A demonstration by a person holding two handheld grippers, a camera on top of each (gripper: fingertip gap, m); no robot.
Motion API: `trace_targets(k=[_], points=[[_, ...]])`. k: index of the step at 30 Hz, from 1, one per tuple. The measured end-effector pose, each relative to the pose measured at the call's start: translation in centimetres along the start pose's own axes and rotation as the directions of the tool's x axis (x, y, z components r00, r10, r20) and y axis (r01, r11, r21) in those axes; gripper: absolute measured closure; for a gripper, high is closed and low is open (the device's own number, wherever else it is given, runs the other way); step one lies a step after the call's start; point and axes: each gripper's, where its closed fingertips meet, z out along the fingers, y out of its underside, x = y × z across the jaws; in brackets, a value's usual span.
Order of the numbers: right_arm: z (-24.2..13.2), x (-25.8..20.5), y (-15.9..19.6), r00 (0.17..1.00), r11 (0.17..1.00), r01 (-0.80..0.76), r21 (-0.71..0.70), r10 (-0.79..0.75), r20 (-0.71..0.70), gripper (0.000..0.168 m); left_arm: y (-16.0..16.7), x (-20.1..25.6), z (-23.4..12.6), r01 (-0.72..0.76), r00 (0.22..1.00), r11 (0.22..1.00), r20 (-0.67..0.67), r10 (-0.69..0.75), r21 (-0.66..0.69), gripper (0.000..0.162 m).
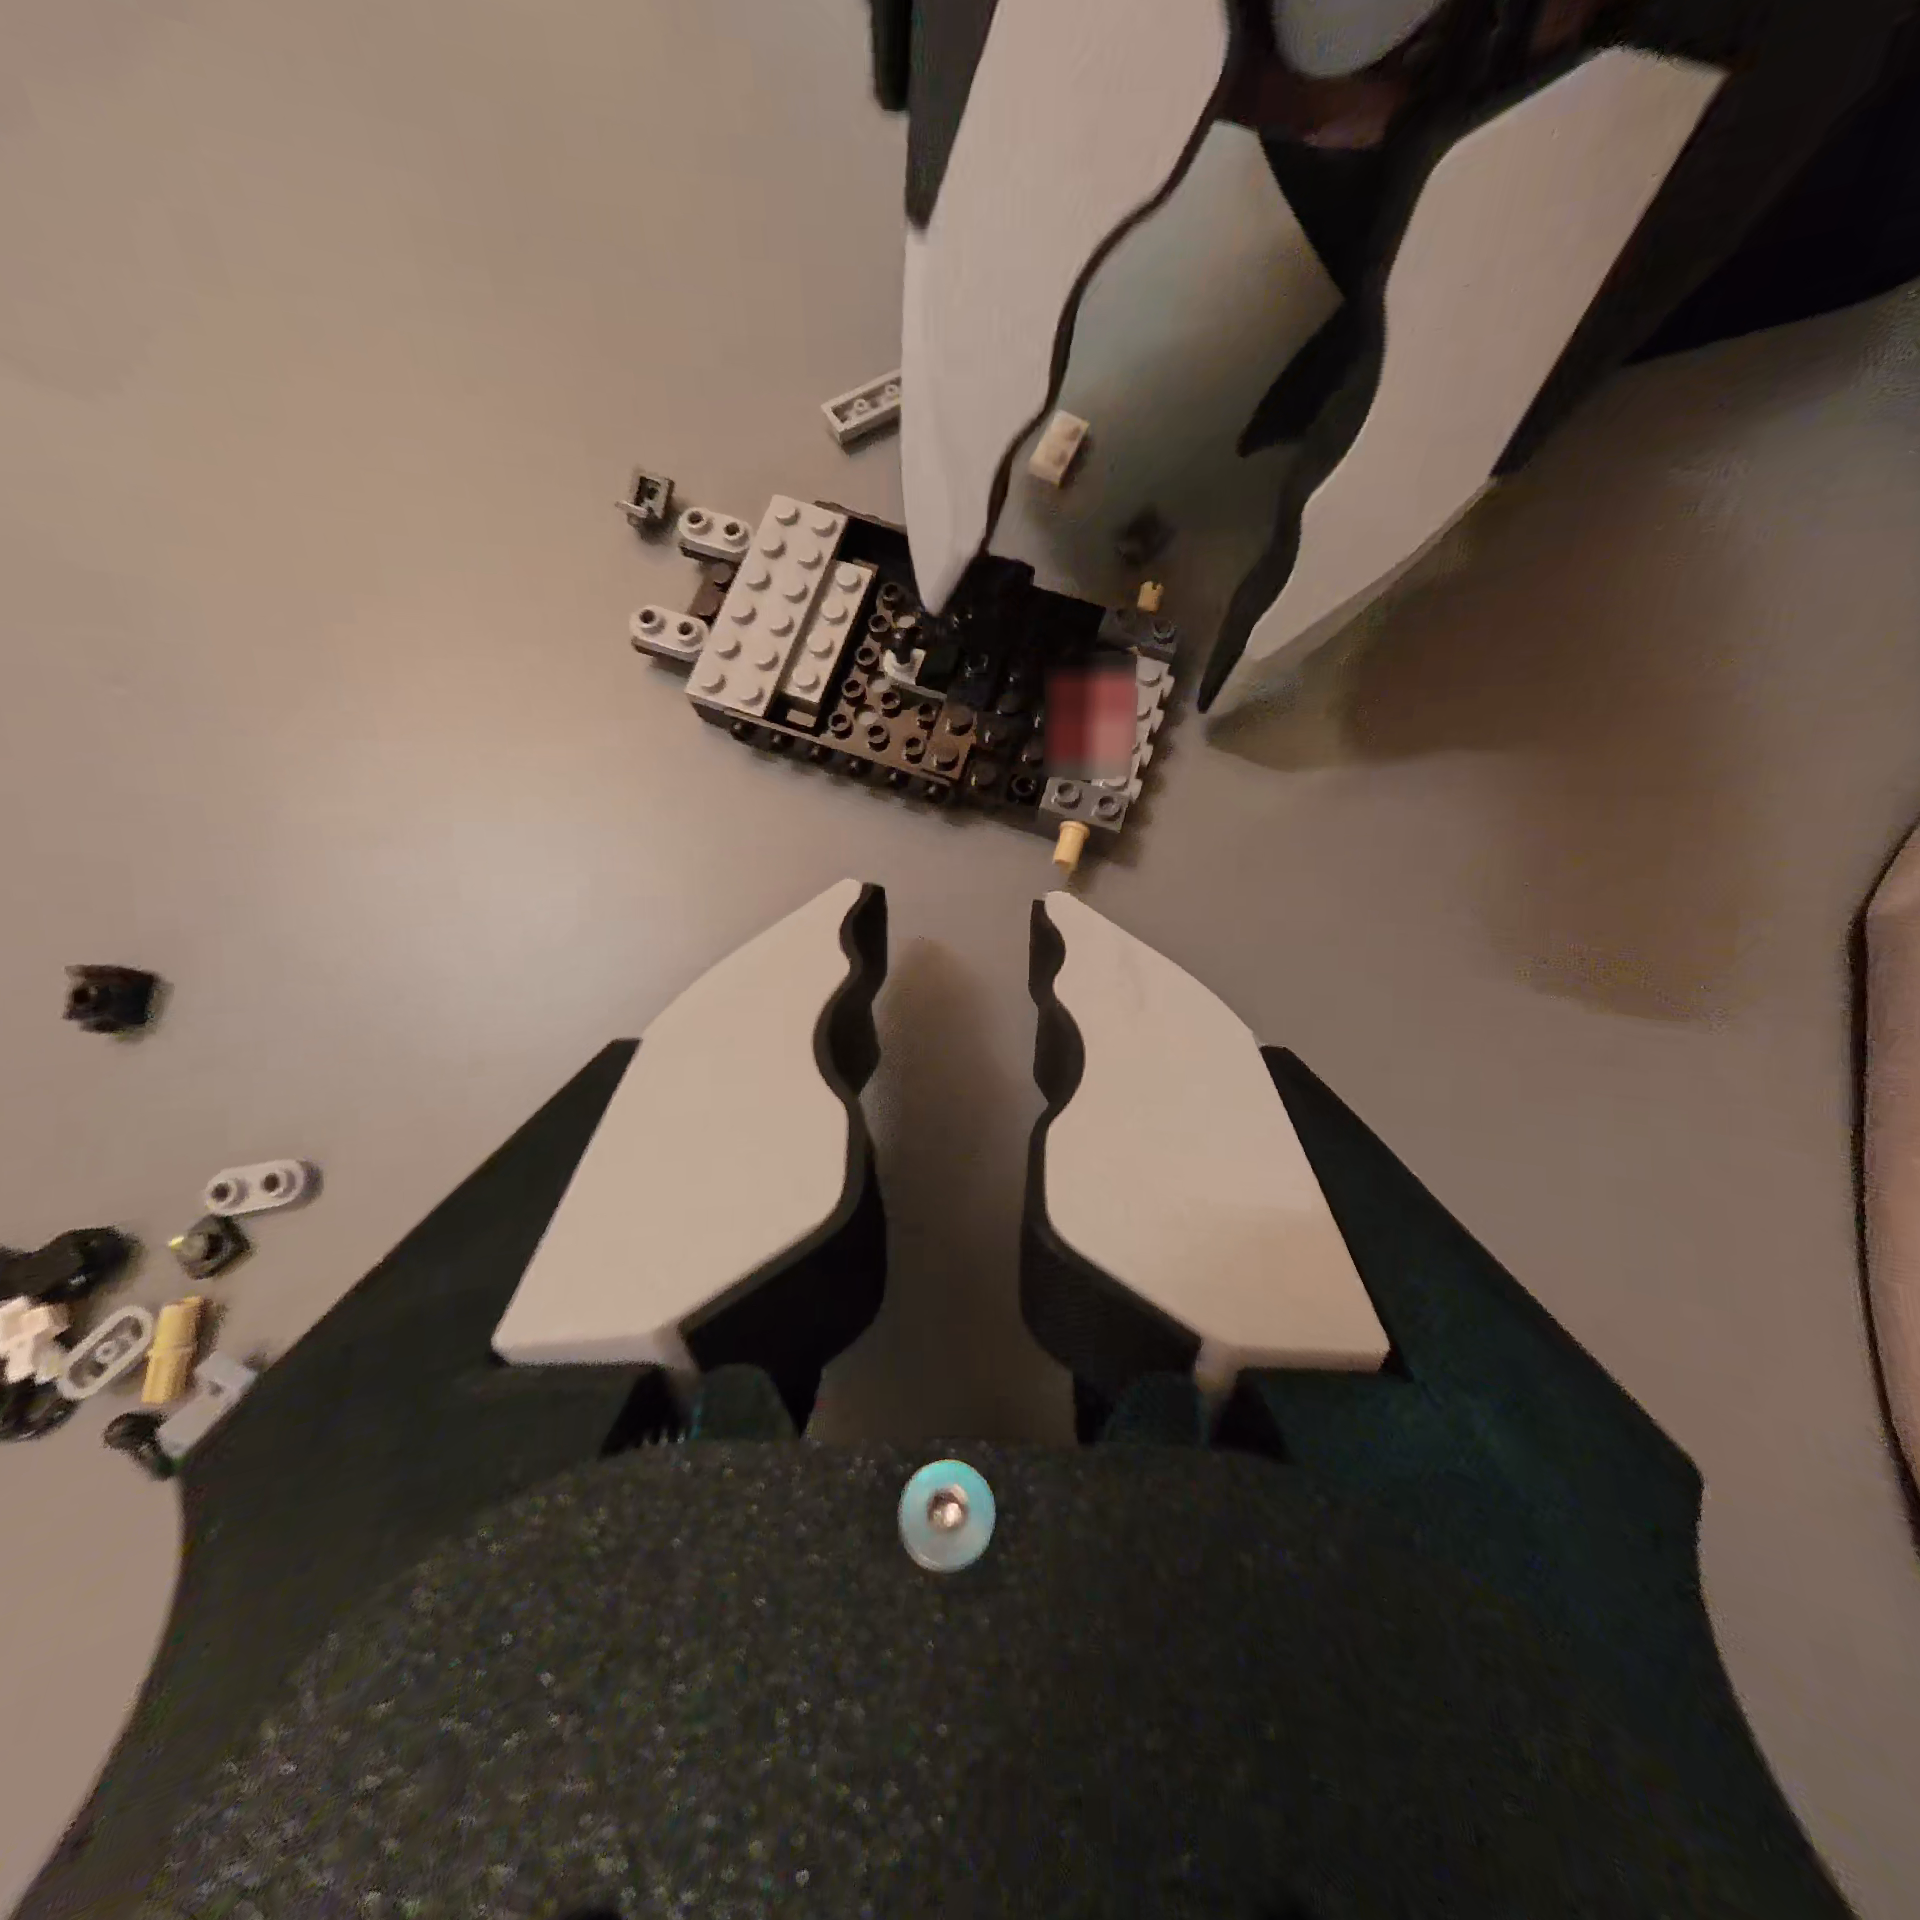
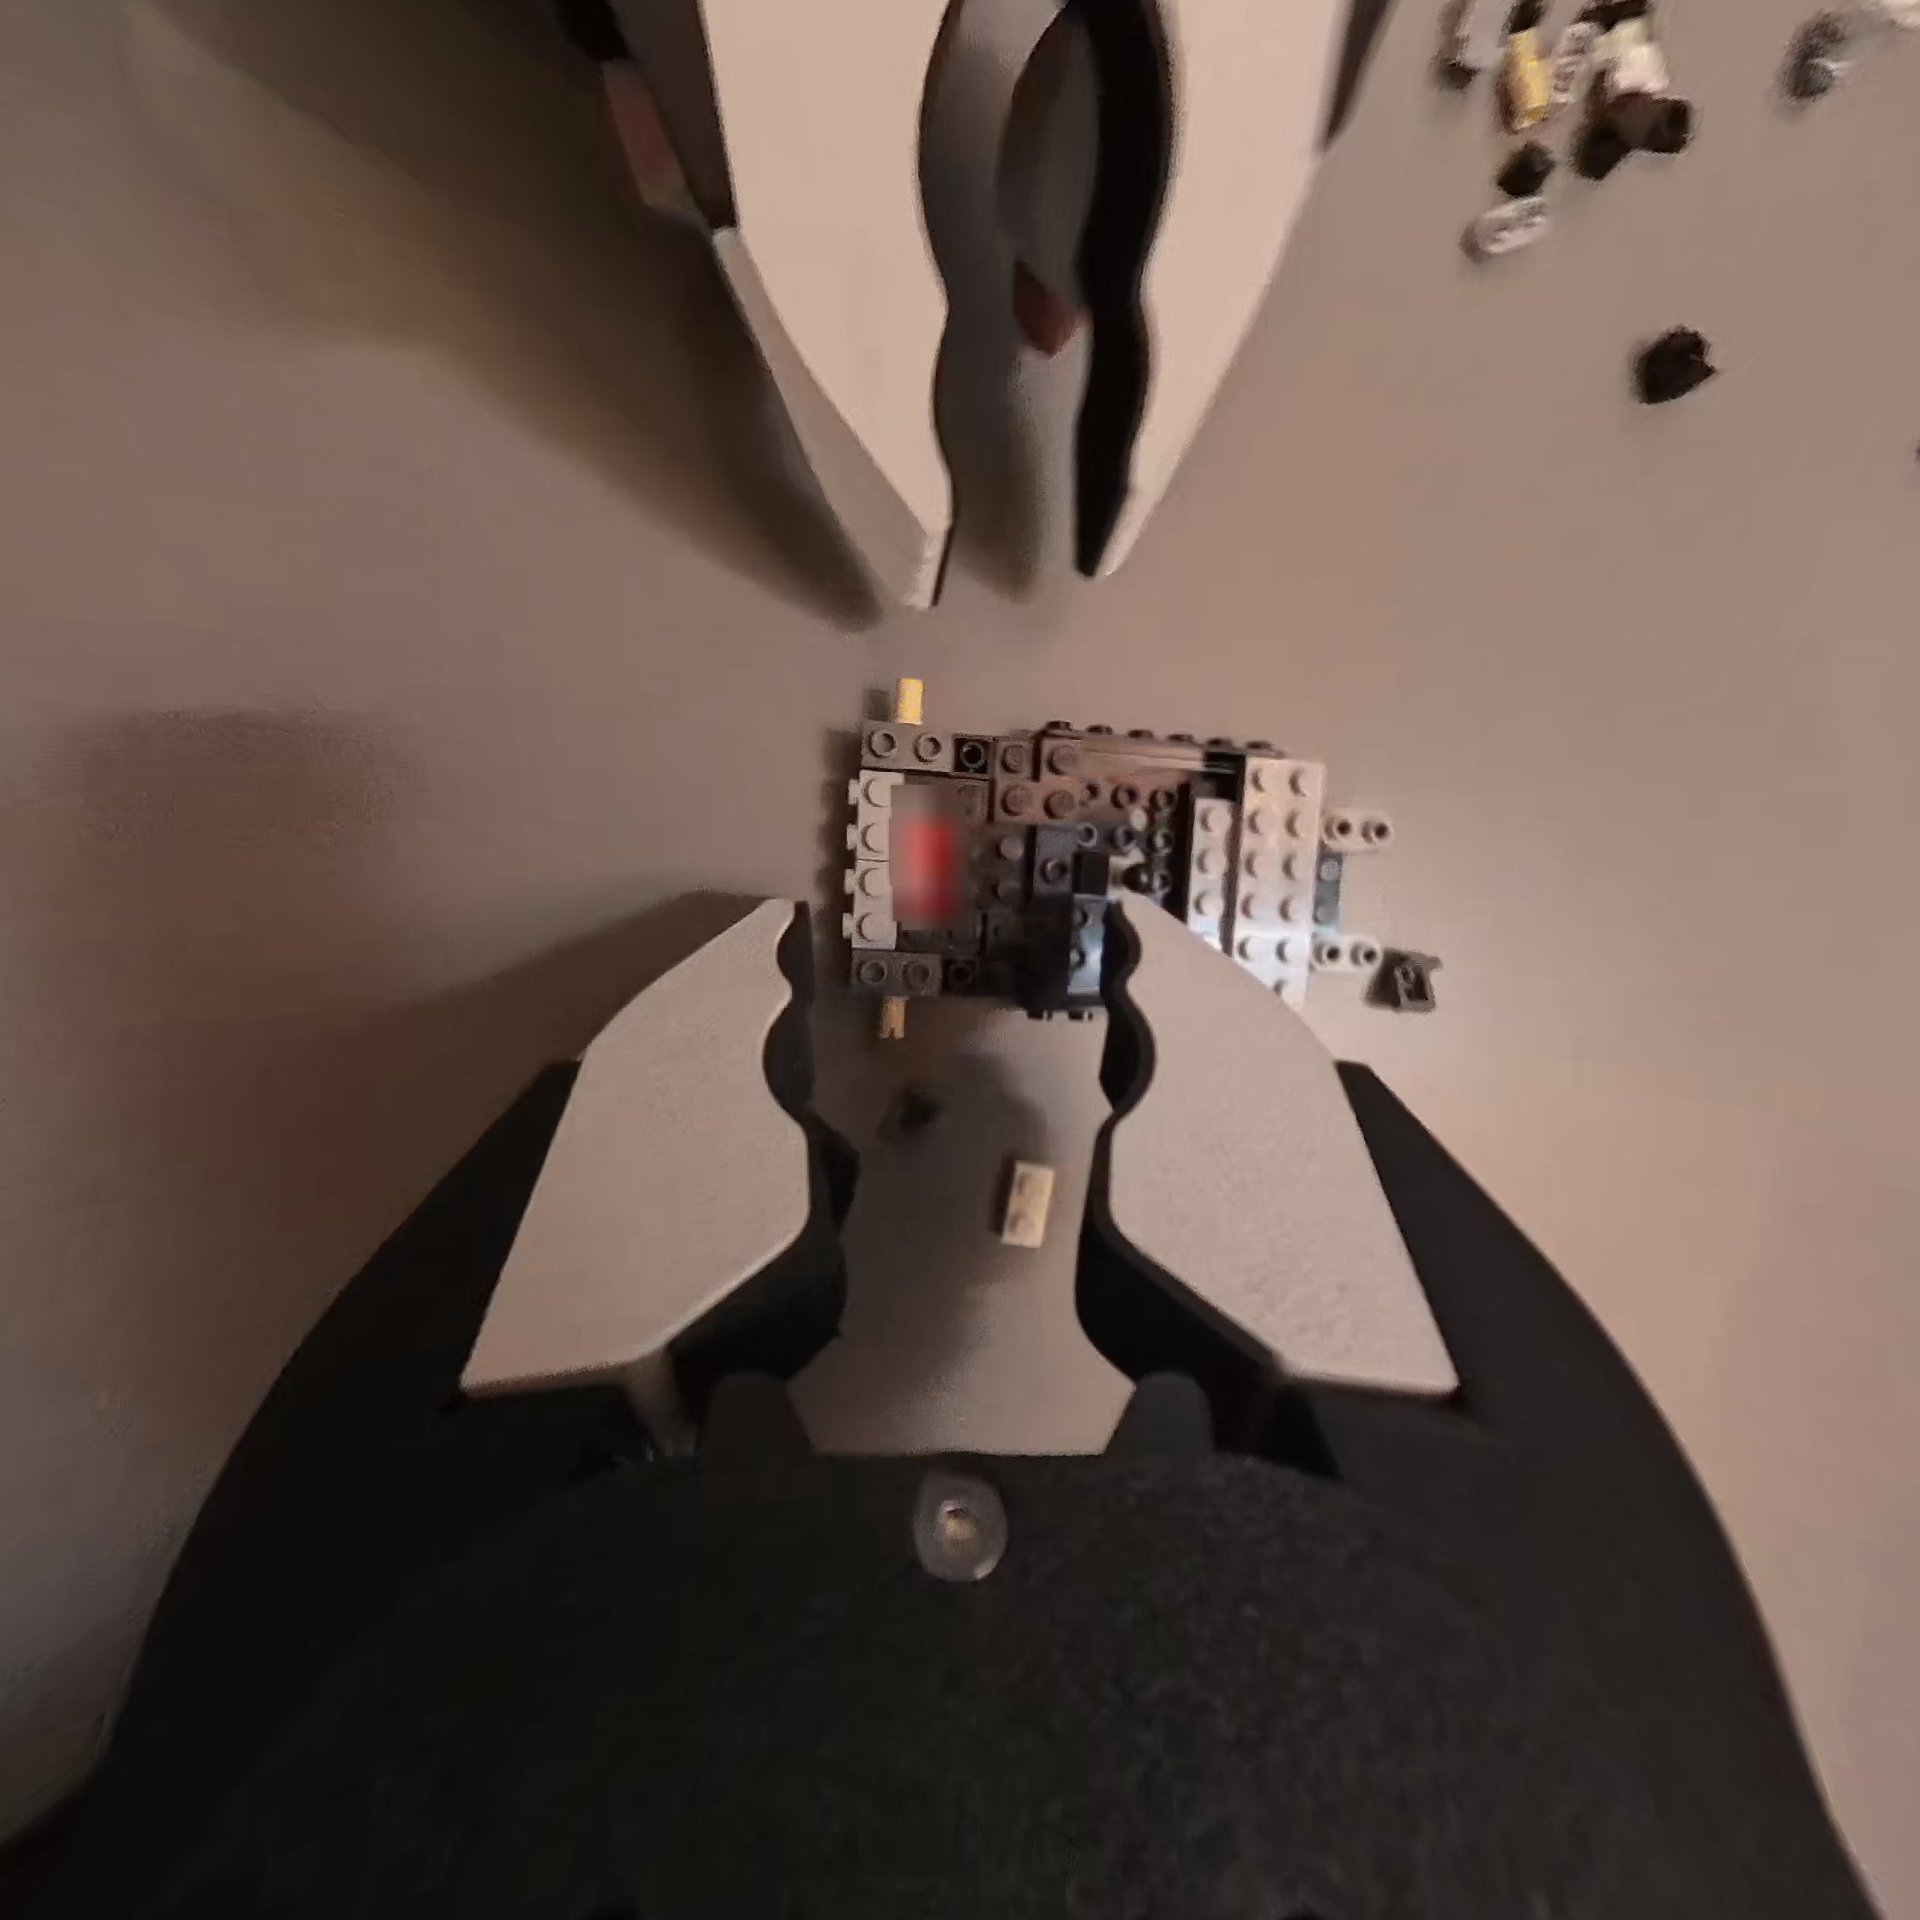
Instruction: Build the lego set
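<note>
The partly built lego model [image 1: 925,675] lies flat on the grey table [image 1: 364,468]. It has a black studded base, light grey plates at one end and tan pins sticking out at the other. My left gripper [image 1: 956,902] is open and empty, just short of the model's near edge. My right gripper [image 1: 1075,655] reaches in from the far side, open wide. In the right wrist view my right gripper [image 2: 958,914] straddles the model's [image 2: 1091,862] near edge, one fingertip [image 2: 1132,925] against its black middle part. The left gripper [image 2: 1013,580] shows beyond the model.
A tan two-stud plate [image 2: 1027,1200] and a small dark piece [image 2: 912,1112] lie between my right fingers. A dark grey clip piece [image 1: 646,499] and a grey plate [image 1: 862,405] lie beside the model. A black piece [image 1: 109,995] and a pile of loose parts [image 1: 104,1340] lie left. My right fingertips sit around 6 centimetres from my left ones.
</note>
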Motion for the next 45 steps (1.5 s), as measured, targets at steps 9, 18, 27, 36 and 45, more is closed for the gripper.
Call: trace_targets(k=[9,18,27,36,45], points=[[-0.4,-2.9,0.2,0.699,0.762,0.646,0.051,-0.617,0.361,0.126,0.2,0.2,-2.6,-0.138,0.990,0.990,-0.031,0.139,0.023,0.103],[0.0,-5.1,-0.4,0.457,0.523,0.837,0.160,-0.830,0.320,0.125,2.3,4.0,0.2,-0.435,0.879,0.890,-0.278,0.387,-0.136,0.073],[-3.2,-3.6,0.7,0.891,0.918,0.373,0.133,-0.394,0.227,0.110,1.5,4.3,0.8,-0.337,0.934,0.929,-0.180,0.309,-0.156,0.106],[-3.4,-3.9,2.4,0.978,0.948,-0.205,0.244,0.190,0.081,0.109,1.7,4.5,0.5,-0.120,0.992,0.980,0.027,0.126,-0.156,0.103],[-2.8,-1.5,4.6,0.981,0.969,-0.194,0.155,0.194,0.011,0.147,0.3,4.7,-0.9,-0.058,0.998,0.998,-0.008,0.058,-0.038,0.099]])
